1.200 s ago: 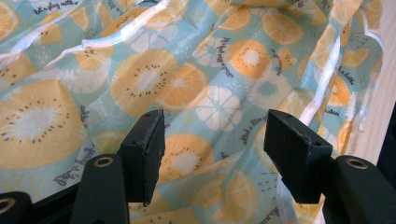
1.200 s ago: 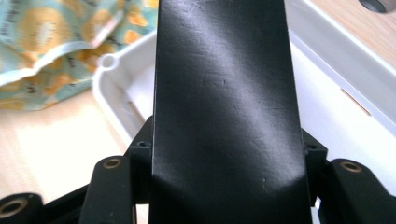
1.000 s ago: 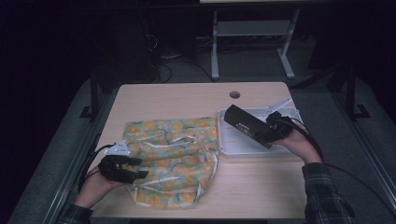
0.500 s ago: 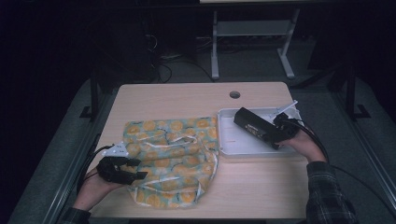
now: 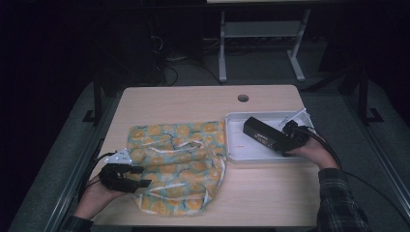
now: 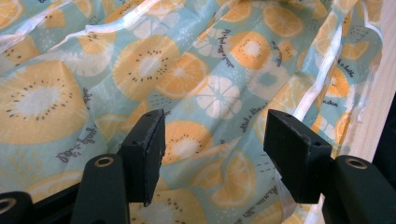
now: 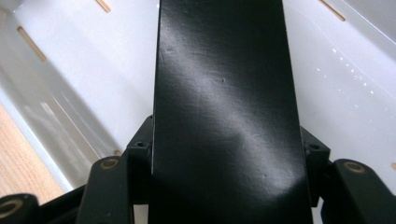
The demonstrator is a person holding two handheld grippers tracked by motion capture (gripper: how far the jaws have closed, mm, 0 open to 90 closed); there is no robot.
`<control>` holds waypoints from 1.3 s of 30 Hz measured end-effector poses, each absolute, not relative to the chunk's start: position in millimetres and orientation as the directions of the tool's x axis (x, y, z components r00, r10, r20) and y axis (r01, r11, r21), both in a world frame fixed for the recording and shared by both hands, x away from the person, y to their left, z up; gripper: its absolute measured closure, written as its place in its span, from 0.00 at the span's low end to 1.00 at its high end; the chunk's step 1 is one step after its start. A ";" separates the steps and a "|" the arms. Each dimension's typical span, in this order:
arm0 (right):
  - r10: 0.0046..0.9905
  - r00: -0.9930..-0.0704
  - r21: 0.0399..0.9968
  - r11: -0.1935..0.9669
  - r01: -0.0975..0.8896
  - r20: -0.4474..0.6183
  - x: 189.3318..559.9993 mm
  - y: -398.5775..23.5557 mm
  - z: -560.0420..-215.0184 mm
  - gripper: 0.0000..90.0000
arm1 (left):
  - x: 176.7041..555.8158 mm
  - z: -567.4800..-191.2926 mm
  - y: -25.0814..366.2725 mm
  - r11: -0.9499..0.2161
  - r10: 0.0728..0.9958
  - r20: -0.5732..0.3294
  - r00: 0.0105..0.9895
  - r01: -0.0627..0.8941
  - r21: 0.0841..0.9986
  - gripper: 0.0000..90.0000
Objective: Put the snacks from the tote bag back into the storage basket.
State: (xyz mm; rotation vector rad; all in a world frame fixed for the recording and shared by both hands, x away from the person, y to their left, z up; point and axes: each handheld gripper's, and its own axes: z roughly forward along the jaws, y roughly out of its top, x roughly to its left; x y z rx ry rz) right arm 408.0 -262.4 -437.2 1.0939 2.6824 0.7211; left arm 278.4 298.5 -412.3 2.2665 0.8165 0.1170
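Table [image 5: 193, 104] of pale wood, dark room; left gripper [image 5: 140, 176] jaws released, right gripper [image 5: 285, 142] grasping black box [image 5: 263, 135].

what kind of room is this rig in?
Likely a lab or data-collection workspace, not a home: a bare wooden table with a cable hole, loose cables on the grey floor, a metal stand behind, and dark surroundings.

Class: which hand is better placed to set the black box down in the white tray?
Right. The right gripper is shut on the black box over the white tray; the left gripper stands open at the bag.
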 end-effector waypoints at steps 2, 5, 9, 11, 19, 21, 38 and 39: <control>0.692 -0.721 0.489 0.619 0.614 0.030 407.3 -262.2 -437.5 0.43 | 279.5 -412.7 298.1 -0.551 0.582 -0.141 0.801 0.516 0.656 0.43; 0.694 -0.719 0.484 0.617 0.620 0.036 406.0 -262.4 -438.5 0.39 | 280.3 -412.7 296.8 -0.552 0.579 -0.144 0.802 0.516 0.655 0.43; 0.708 -0.705 0.501 0.597 0.627 0.038 403.9 -264.1 -434.4 0.28 | 281.7 -412.8 295.8 -0.554 0.572 -0.146 0.807 0.512 0.657 0.43; 0.711 -0.702 0.510 0.588 0.628 0.045 401.9 -264.1 -428.9 0.25 | 282.1 -412.8 295.8 -0.555 0.571 -0.146 0.808 0.510 0.657 0.43; 0.707 -0.705 0.589 0.546 0.595 0.056 398.9 -258.8 -397.3 0.26 | 283.6 -413.5 296.5 -0.558 0.568 -0.151 0.809 0.514 0.651 0.43; 0.710 -0.701 0.607 0.531 0.591 0.061 401.3 -258.0 -391.5 0.34 | 284.0 -413.7 296.8 -0.560 0.569 -0.150 0.809 0.515 0.649 0.43; 0.772 -0.632 0.611 0.468 0.638 0.068 442.8 -255.6 -390.8 0.99 | 284.5 -417.3 295.2 -0.563 0.569 -0.154 0.808 0.519 0.643 0.43; 0.774 -0.629 0.605 0.470 0.643 0.068 444.7 -255.7 -393.4 0.99 | 284.5 -417.3 295.3 -0.562 0.569 -0.154 0.808 0.519 0.643 0.43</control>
